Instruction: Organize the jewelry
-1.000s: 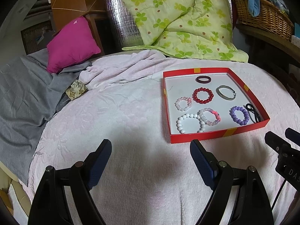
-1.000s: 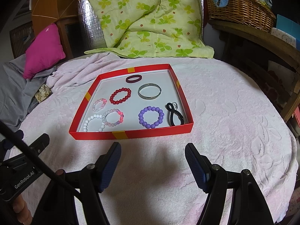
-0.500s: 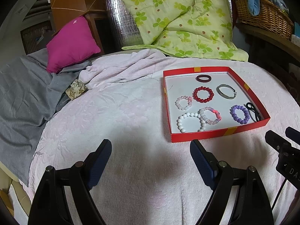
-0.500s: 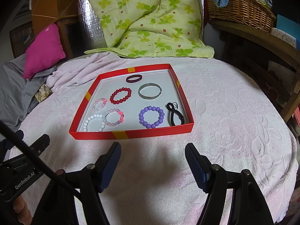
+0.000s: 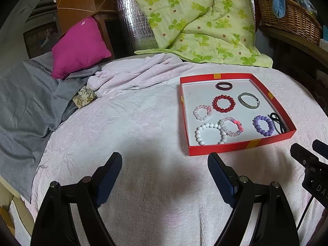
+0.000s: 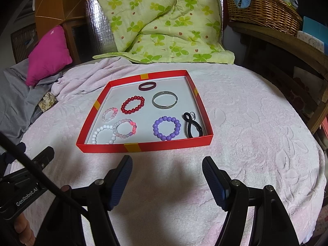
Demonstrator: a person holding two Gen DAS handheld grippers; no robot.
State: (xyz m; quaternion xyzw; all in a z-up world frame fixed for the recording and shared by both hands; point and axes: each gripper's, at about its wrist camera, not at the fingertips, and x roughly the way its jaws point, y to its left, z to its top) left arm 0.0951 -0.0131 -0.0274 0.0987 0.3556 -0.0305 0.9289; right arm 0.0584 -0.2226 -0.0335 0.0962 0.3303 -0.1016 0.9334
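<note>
Lying loose in the red tray on the bed, the purple bead bracelet looks light, slippery and floppy; pinch across one side. Left gripper and right gripper hover spread apart, empty.

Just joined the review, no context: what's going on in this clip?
A person holds two handheld grippers over a bed covered in a pink towel. Left gripper and right gripper are both open and empty, short of a red tray. The tray holds loose pieces: red bead bracelet, purple bead bracelet, white bead bracelet, silver bangle, black hair tie. Nothing is picked up yet.
</note>
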